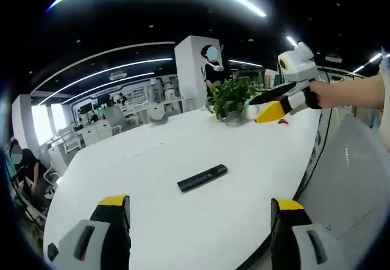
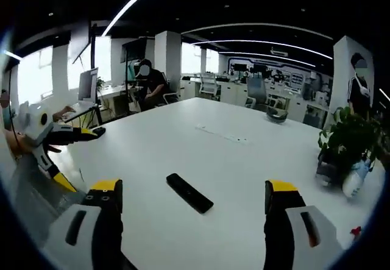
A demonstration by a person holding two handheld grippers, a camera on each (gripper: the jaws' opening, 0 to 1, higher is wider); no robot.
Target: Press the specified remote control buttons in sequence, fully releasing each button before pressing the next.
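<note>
Flat on the smooth white bench (image 1: 183, 148), a slim black bar-shaped remote (image 1: 202, 177) lies diagonally; left tongs (image 1: 201, 221) and right tongs (image 2: 194, 215) gape wide, empty.

No text, label, brand, number or sign can be read in either view. The remote (image 1: 202, 177) (image 2: 189, 192), seen at lower centre of both views, is too small and dark for any button markings to be made out. The wall panels (image 1: 137, 93) at centre left of the left gripper view and those (image 2: 268, 69) at upper right of the right gripper view are blurred, and no lettering can be told.
</note>
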